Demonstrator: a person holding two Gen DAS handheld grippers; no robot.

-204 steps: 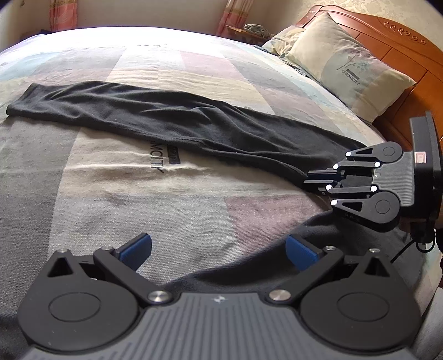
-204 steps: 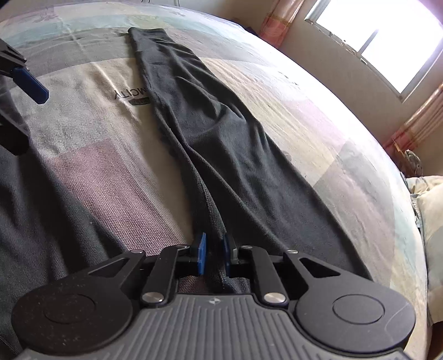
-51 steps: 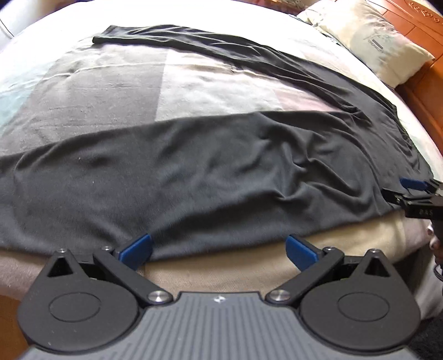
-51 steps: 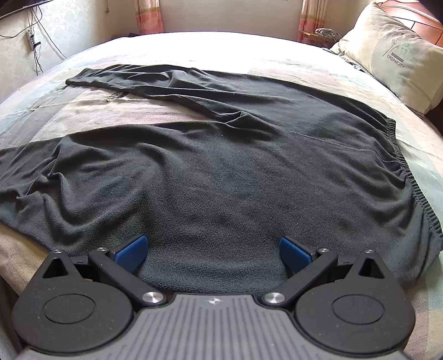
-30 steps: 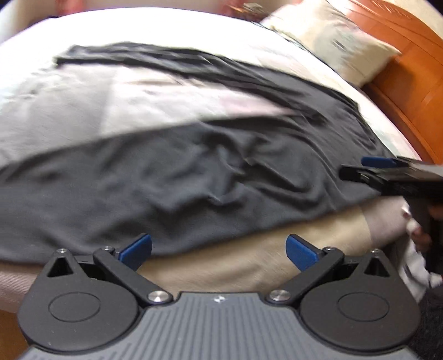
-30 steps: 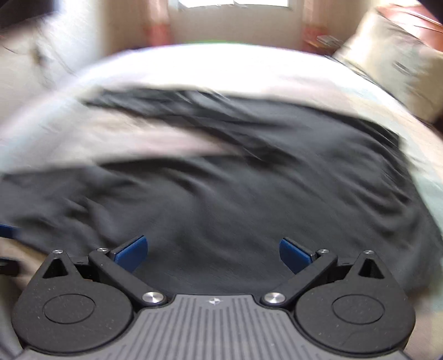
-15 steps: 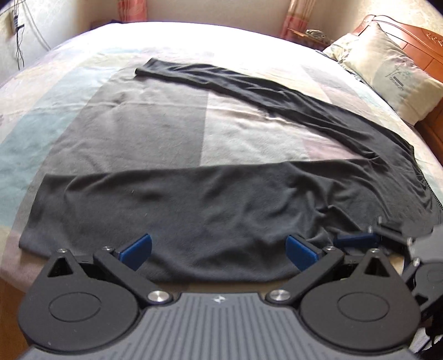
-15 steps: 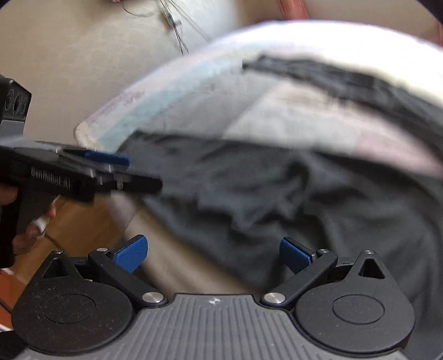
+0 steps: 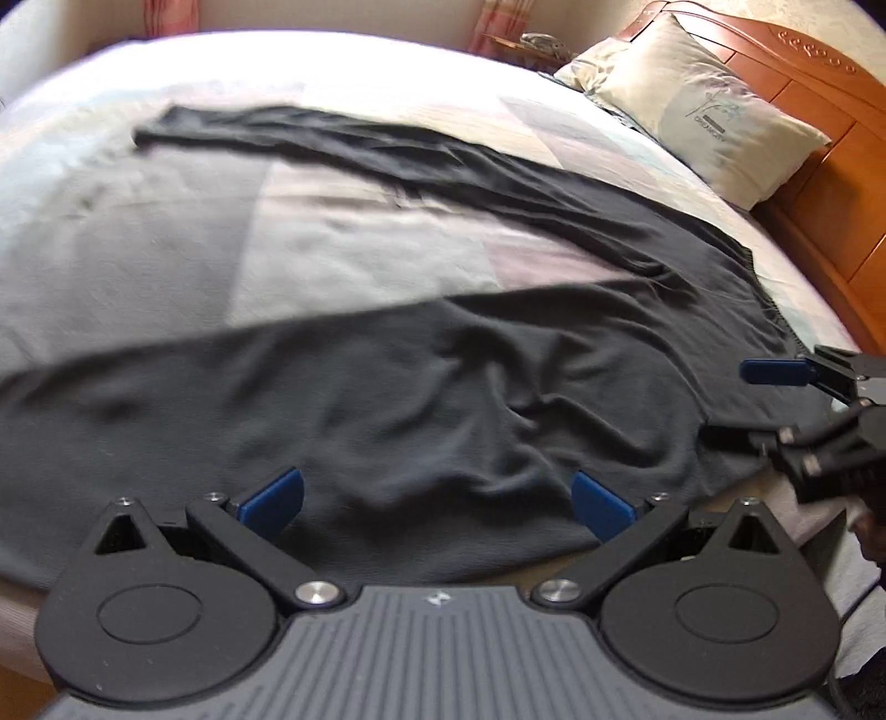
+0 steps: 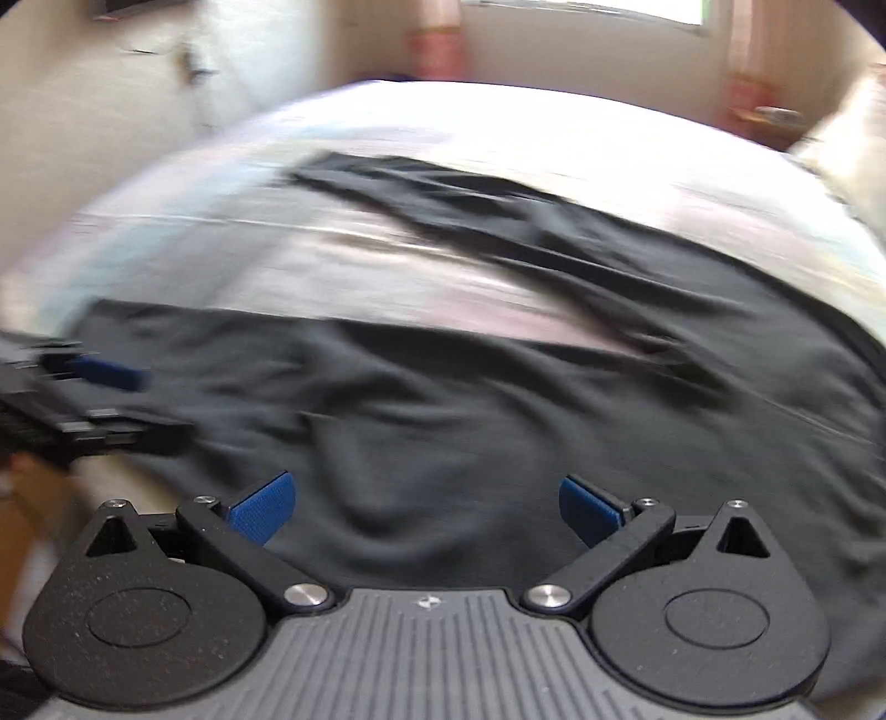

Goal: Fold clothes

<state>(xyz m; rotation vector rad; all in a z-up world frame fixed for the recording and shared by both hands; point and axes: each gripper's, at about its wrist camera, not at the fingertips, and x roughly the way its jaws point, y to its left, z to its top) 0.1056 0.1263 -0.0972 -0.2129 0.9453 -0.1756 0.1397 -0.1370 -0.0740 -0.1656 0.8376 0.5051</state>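
in your left wrist view, the left gripper (image 9: 437,498) hangs with its blue-padded fingers (image 9: 274,495) spread wide and nothing between them, just above the near edge of the black trousers (image 9: 443,376). the trousers lie spread on the bed (image 9: 166,232), one leg running along the near edge toward the left, the other stretching away toward the far left corner, the waist end at the right near the wooden headboard (image 9: 819,138). a pale pillow (image 9: 692,105) leans by the headboard; it carries a small printed logo with a word beneath it, too blurred to read for certain. at the right edge your right gripper (image 9: 753,404) shows from the side, its fingers parted, one blue pad above the waist edge of the cloth and the dark finger below it, close to the fabric; whether they touch it you cannot tell. in your right wrist view, heavily blurred, the right gripper (image 10: 426,507) is likewise wide apart and empty over the black trousers (image 10: 498,415), which fill the lower frame. the left gripper (image 10: 116,404) enters from the left edge with its fingers apart, over the near leg. a bright window (image 10: 581,8) sits above the far side of the bed (image 10: 498,122). no writing is legible here.
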